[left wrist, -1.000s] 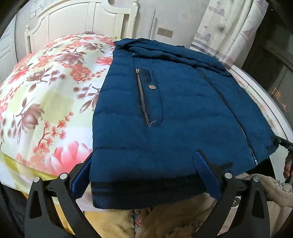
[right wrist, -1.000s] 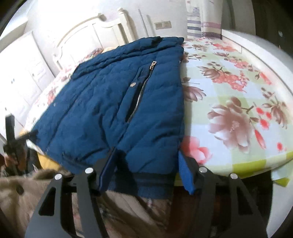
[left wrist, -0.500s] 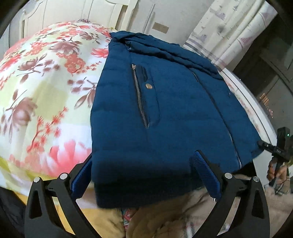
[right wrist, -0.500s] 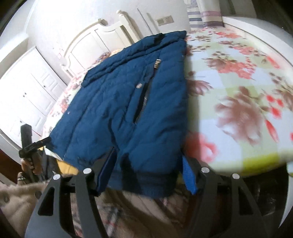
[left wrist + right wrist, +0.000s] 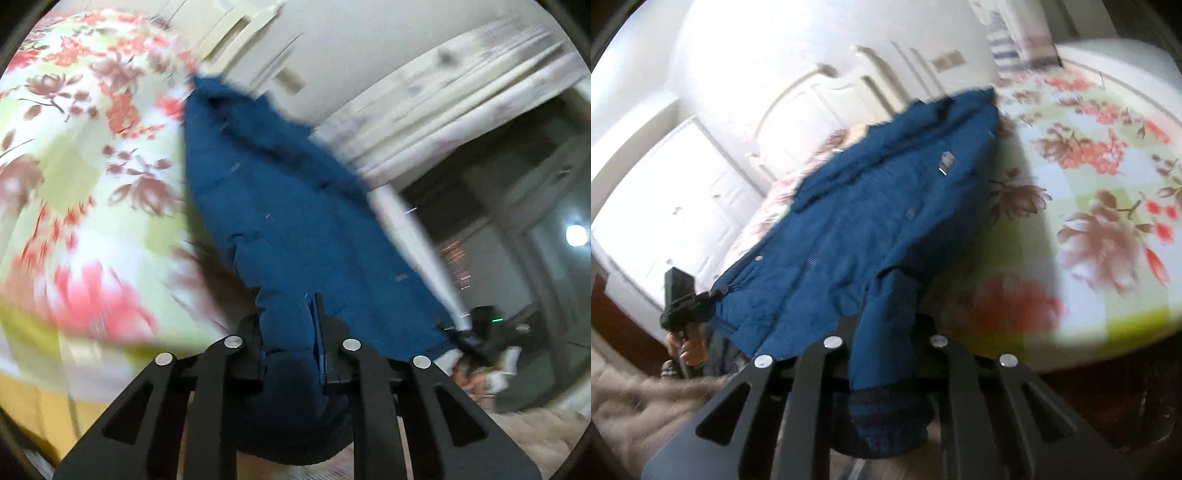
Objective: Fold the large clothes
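Left tongs [image 5: 288, 332] are pinched tight on the hem of the jacket [image 5: 295, 221], puffy navy quilting bunched between the blue pads. Right tongs [image 5: 886, 325] likewise, clamped on the other hem corner, with the darker ribbed band drooping below the black frame. The jacket [image 5: 879, 206] hangs stretched between the two grips, its upper half lying on the bed [image 5: 74, 166], collar end toward the white headboard [image 5: 812, 107]. A small metal zip pull [image 5: 946, 162] and a snap [image 5: 909, 212] glint on the padded cloth. The bedspread [image 5: 1108, 192] is smooth, printed with red and brown flowers on pale green and white squares. A cream patterned curtain [image 5: 443, 99] hangs at the far side. Everything is smeared with motion blur, so the stitching is hard to read.
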A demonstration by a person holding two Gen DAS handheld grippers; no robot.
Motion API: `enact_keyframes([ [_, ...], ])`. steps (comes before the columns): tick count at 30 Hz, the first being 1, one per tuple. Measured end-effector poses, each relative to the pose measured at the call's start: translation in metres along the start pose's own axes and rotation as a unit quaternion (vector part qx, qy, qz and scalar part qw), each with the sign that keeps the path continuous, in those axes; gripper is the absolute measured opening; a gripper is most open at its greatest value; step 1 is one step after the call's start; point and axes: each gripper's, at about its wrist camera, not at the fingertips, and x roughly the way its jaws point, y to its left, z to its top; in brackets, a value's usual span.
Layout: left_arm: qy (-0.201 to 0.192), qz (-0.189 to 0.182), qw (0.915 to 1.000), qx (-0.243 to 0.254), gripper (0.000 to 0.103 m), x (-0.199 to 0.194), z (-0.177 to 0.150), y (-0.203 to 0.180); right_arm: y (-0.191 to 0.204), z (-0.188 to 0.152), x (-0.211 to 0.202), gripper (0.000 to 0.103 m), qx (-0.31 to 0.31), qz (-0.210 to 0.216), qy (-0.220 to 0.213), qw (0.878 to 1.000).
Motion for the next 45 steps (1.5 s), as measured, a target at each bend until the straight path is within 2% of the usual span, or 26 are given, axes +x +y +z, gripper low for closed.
enact_keyframes([
  [2, -0.037, -0.055, 0.9978, 0.006, 0.011, -0.035, -0.008, -0.020, 0.018, -0.006, -0.032, 0.013, -0.014, 0.025, -0.021, 0.999],
  [4, -0.070, -0.085, 0.9938, 0.013, 0.011, -0.062, -0.004, -0.034, 0.039, -0.001, -0.063, 0.013, -0.030, 0.044, -0.057, 0.997],
  [6, -0.088, -0.095, 0.9915, 0.011, 0.011, -0.072, 0.017, -0.045, 0.051, 0.021, -0.076, 0.013, -0.034, 0.051, -0.089, 0.994],
  [8, -0.095, -0.110, 0.9893, -0.004, 0.011, -0.059, 0.055, -0.050, 0.059, 0.060, -0.072, 0.014, -0.029, 0.058, -0.109, 0.992],
  [10, -0.097, -0.101, 0.9899, -0.022, 0.011, -0.037, 0.094, -0.052, 0.065, 0.098, -0.058, 0.015, -0.033, 0.045, -0.118, 0.992],
  [12, -0.096, -0.076, 0.9912, -0.050, 0.011, 0.002, 0.147, -0.046, 0.061, 0.161, -0.022, 0.017, -0.002, 0.035, -0.115, 0.993],
  [14, -0.079, -0.044, 0.9904, -0.105, 0.012, 0.040, 0.196, -0.023, 0.044, 0.215, 0.019, 0.022, 0.034, 0.016, -0.097, 0.995],
  [15, -0.064, -0.015, 0.9883, -0.138, 0.013, 0.062, 0.220, -0.006, 0.028, 0.239, 0.039, 0.024, 0.066, 0.006, -0.083, 0.994],
  [16, -0.053, 0.016, 0.9845, -0.166, 0.014, 0.079, 0.238, 0.011, 0.011, 0.258, 0.059, 0.034, 0.102, -0.006, -0.066, 0.993],
  [17, -0.053, 0.028, 0.9793, -0.193, 0.017, 0.087, 0.248, 0.028, -0.003, 0.267, 0.073, 0.043, 0.125, -0.015, -0.062, 0.990],
  [18, -0.056, 0.024, 0.9735, -0.220, 0.018, 0.092, 0.255, 0.042, -0.016, 0.272, 0.080, 0.051, 0.147, -0.013, -0.071, 0.987],
  [20, -0.059, -0.006, 0.9647, -0.256, 0.018, 0.092, 0.262, 0.067, -0.033, 0.274, 0.086, 0.081, 0.151, 0.011, -0.108, 0.983],
  [21, -0.070, -0.017, 0.9639, -0.257, 0.018, 0.086, 0.266, 0.075, -0.038, 0.272, 0.084, 0.087, 0.137, 0.017, -0.133, 0.981],
  [22, -0.079, -0.006, 0.9646, -0.251, 0.019, 0.079, 0.270, 0.081, -0.044, 0.270, 0.083, 0.092, 0.121, 0.014, -0.155, 0.980],
  [23, -0.086, 0.009, 0.9648, -0.248, 0.019, 0.075, 0.272, 0.088, -0.051, 0.269, 0.085, 0.092, 0.114, 0.004, -0.160, 0.981],
  [26, -0.093, 0.057, 0.9661, -0.234, 0.019, 0.067, 0.278, 0.104, -0.077, 0.269, 0.095, 0.092, 0.104, -0.039, -0.144, 0.983],
  [29, -0.053, 0.089, 0.9744, -0.199, 0.019, 0.083, 0.276, 0.109, -0.091, 0.272, 0.115, 0.092, 0.076, -0.072, -0.113, 0.988],
  [33, 0.019, 0.088, 0.9866, -0.136, 0.019, 0.125, 0.268, 0.110, -0.097, 0.274, 0.154, 0.092, 0.024, -0.110, -0.044, 0.993],
  [35, 0.037, 0.108, 0.9893, -0.091, 0.019, 0.145, 0.266, 0.102, -0.095, 0.276, 0.172, 0.091, -0.008, -0.132, -0.016, 0.991],
  [39, 0.036, 0.144, 0.9885, -0.026, 0.019, 0.168, 0.278, 0.094, -0.093, 0.285, 0.199, 0.091, -0.052, -0.153, 0.022, 0.987],
  [45, 0.070, 0.170, 0.9821, 0.040, 0.019, 0.182, 0.289, 0.094, -0.097, 0.295, 0.220, 0.091, -0.047, -0.142, 0.051, 0.987],
])
